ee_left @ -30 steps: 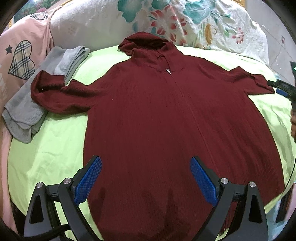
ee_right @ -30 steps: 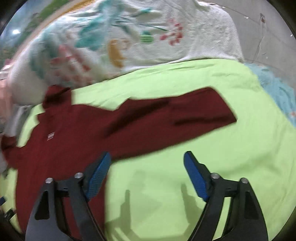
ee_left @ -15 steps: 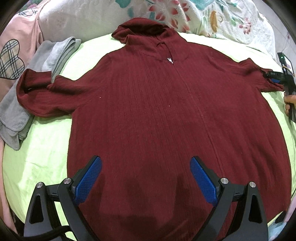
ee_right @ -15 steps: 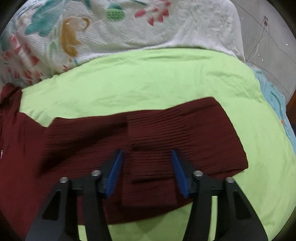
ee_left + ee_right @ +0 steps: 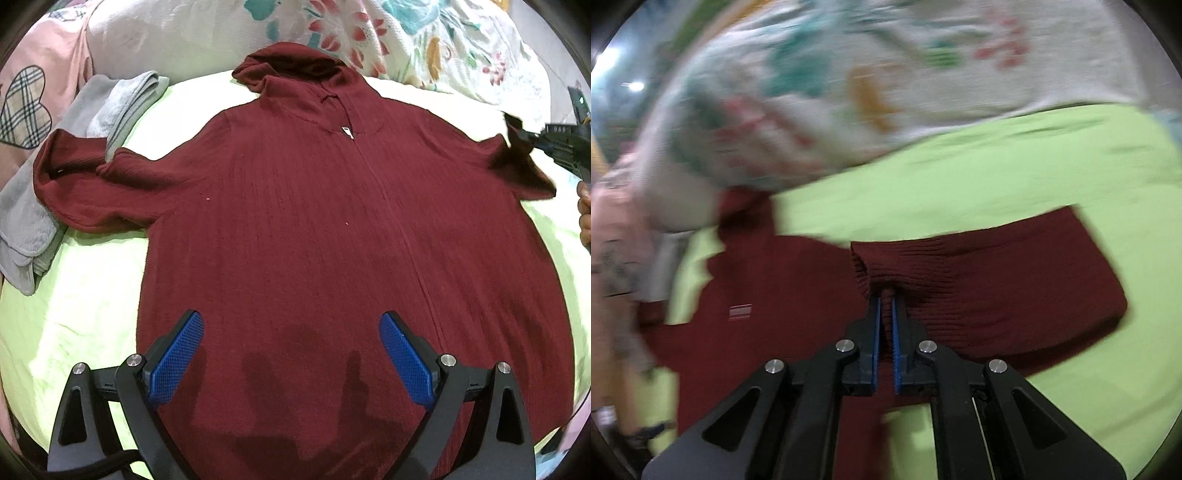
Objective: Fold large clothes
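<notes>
blue ribbed pads (image 5: 874,332) on the right gripper (image 5: 884,306) stand almost together, with a thin fold of the maroon sleeve (image 5: 990,291) pinched between them; the cuff end has been doubled back over itself, so the grip sits on the fold where one pinch takes both layers. that view is blurred, but the pinch itself reads clearly. from the left wrist view the same gripper shows at the far right edge, with the sleeve end raised off the bed where it is held.

the left gripper (image 5: 291,347) has its fingers spread wide with nothing between them, hovering over the lower body of the maroon zip-up hooded cardigan (image 5: 314,229), probably so it can pin the hem or take the other side when needed.

the cardigan lies face up and spread flat on the lime-green bedsheet (image 5: 85,295), hood (image 5: 291,70) toward the floral quilt (image 5: 424,40), zipper closed. its other sleeve (image 5: 88,192) is bent back on itself and overlaps a folded grey garment (image 5: 33,218) at the left, beside a pink cloth with a plaid heart (image 5: 22,107). folding has only begun: i judge the held sleeve is meant to go across the chest.
</notes>
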